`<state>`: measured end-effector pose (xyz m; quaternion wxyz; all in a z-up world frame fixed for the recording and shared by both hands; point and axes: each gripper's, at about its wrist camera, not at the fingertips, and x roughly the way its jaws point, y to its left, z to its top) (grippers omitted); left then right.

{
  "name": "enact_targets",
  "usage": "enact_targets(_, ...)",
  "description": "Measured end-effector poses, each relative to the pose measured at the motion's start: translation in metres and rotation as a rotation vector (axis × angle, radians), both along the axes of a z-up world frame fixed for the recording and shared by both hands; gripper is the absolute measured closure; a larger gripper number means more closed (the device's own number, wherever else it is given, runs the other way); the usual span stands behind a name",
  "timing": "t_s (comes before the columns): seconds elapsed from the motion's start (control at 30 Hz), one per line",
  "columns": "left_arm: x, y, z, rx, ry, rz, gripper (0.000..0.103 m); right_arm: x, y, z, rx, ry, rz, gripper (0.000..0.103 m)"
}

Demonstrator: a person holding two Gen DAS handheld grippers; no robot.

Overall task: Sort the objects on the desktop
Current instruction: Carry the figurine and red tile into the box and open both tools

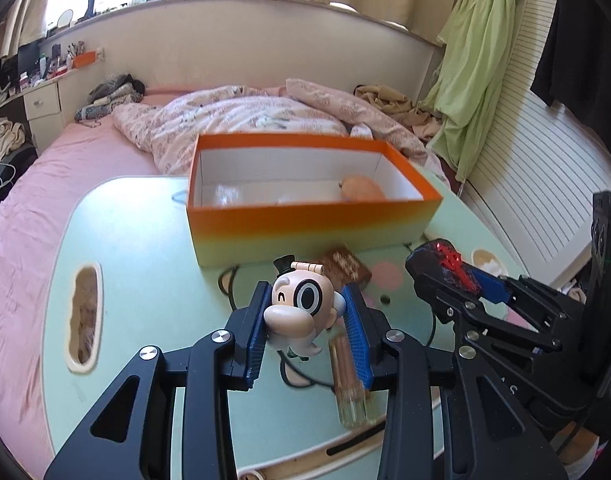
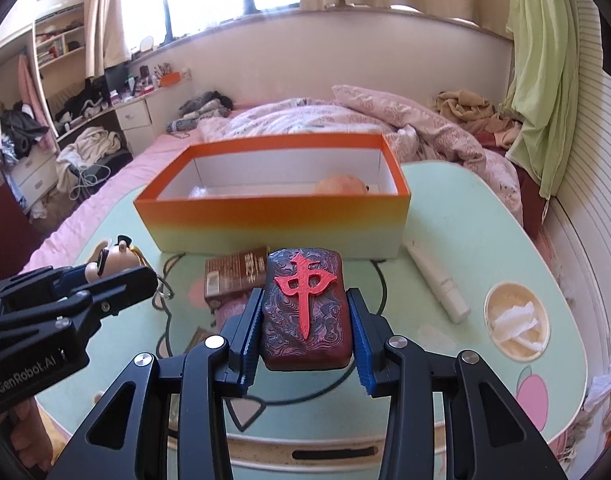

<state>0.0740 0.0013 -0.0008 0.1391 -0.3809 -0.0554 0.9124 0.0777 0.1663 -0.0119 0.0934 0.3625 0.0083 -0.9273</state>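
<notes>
My left gripper [image 1: 305, 316] is shut on a cartoon figurine [image 1: 301, 304] with a black top hat, held above the mint-green table [image 1: 145, 264]. My right gripper [image 2: 305, 316] is shut on a dark red mahjong-tile block [image 2: 305, 312] bearing a raised red character. An open orange box [image 1: 305, 216] stands at the far side of the table with a peach-coloured round object [image 1: 361, 189] inside. The right gripper with its block [image 1: 445, 264] also shows at the right of the left wrist view. The left gripper with the figurine [image 2: 105, 264] shows at the left of the right wrist view.
On the table lie a brown packet [image 2: 235, 272], a clear cylindrical stick [image 1: 349, 380], a white tube [image 2: 435, 276] and a black cord [image 1: 229, 284]. A round cup hole [image 2: 517, 320] holds crumpled tissue. A slot [image 1: 83, 316] cuts the table's left side. A pink bed [image 1: 33, 216] lies behind.
</notes>
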Motion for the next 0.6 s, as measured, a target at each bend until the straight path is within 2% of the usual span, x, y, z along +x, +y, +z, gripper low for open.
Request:
enact_targets(0.37, -0.05, 0.002, 0.041, 0.01, 0.089, -0.002, 0.065, -0.039, -0.005, 0.039, -0.002, 0.103, 0.004, 0.065)
enact_targets(0.6, -0.095, 0.005, 0.038, -0.014, 0.083, 0.005, 0.065, -0.081, -0.006, 0.042, -0.007, 0.1, 0.003, 0.065)
